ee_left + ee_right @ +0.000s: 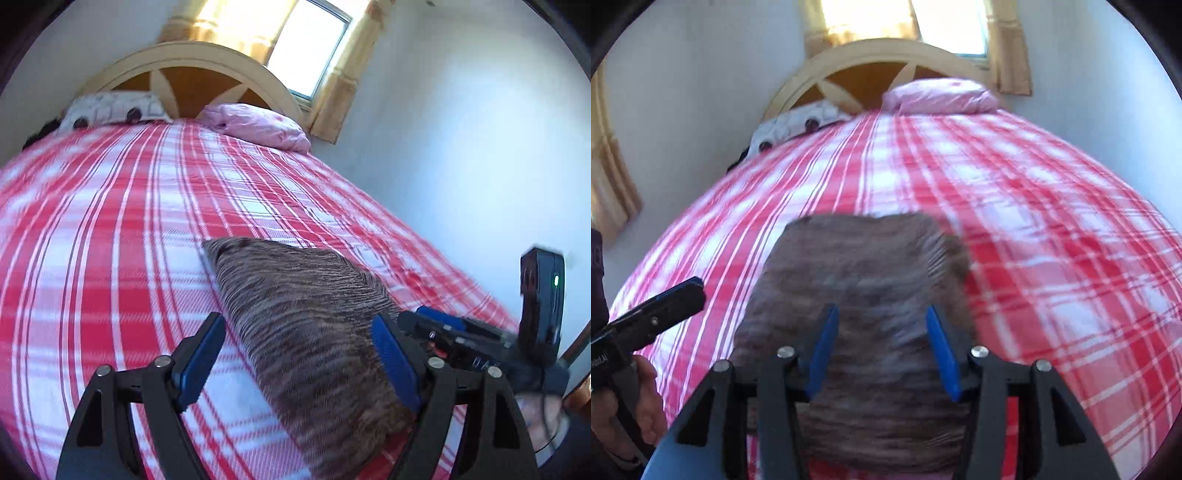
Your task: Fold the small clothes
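A small brown-grey striped knit garment (306, 332) lies flat on the red and white plaid bedspread (110, 240). My left gripper (299, 350) is open, just above the bed, with the garment's left part between its blue pads. In the right wrist view the garment (864, 266) spreads forward under my right gripper (879, 350), which is open over its near half. The right gripper also shows at the right of the left wrist view (480, 343), and the left gripper at the left of the right wrist view (661, 310). Both views are motion-blurred.
A pink pillow (258, 125) and a white patterned pillow (110, 109) lie at the cream headboard (192, 62). A window with yellow curtains (314, 48) is behind. A white wall (461, 147) runs along the bed's right edge.
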Motion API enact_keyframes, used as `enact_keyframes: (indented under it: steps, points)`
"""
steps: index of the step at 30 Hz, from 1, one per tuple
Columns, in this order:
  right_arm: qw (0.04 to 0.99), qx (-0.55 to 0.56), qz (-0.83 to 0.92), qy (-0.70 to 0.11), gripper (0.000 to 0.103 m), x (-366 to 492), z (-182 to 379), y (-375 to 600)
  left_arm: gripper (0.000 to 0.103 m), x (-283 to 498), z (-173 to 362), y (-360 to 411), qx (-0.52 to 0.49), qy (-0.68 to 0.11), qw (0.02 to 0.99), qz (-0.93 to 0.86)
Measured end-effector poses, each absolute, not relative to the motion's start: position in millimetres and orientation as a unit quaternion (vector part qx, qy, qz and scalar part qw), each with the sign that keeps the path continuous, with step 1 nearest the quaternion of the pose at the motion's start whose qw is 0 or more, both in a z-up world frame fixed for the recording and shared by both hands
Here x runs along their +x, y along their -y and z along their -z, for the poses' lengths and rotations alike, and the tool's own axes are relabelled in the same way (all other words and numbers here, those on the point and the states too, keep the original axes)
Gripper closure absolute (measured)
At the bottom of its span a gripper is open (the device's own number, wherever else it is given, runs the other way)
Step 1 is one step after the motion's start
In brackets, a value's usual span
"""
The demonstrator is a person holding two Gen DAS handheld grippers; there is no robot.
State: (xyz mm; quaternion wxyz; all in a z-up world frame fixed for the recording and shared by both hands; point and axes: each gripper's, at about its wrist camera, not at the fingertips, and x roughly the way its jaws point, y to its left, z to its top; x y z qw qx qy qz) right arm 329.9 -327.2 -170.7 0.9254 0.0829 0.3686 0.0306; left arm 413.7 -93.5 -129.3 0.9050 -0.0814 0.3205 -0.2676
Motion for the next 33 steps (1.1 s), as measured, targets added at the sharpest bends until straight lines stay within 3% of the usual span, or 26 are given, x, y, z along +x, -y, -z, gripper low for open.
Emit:
enact_keyframes:
  steps: [5, 7, 12, 15, 28, 33]
  points:
    - [0.890, 0.093, -0.022, -0.446, 0.049, 353, 213, 343, 0.016, 448, 177, 123, 0.006, -0.398, 0.894, 0.205]
    - [0.887, 0.127, -0.034, -0.443, 0.048, 351, 218, 354, 0.012, 450, 188, 108, -0.045, -0.407, 0.885, 0.219]
    - [0.884, 0.168, -0.068, -0.431, 0.046, 347, 206, 375, 0.012, 452, 185, 90, -0.107, -0.420, 0.867, 0.244]
    - [0.879, 0.221, -0.079, -0.415, 0.033, 350, 200, 399, 0.012, 458, 185, 82, -0.169, -0.427, 0.848, 0.264]
    - [0.849, 0.252, -0.130, -0.447, 0.033, 402, 219, 403, 0.012, 488, 190, 106, -0.144, -0.436, 0.849, 0.262]
    - [0.849, 0.221, -0.162, -0.452, 0.042, 407, 224, 386, 0.012, 495, 192, 113, -0.122, -0.437, 0.851, 0.263]
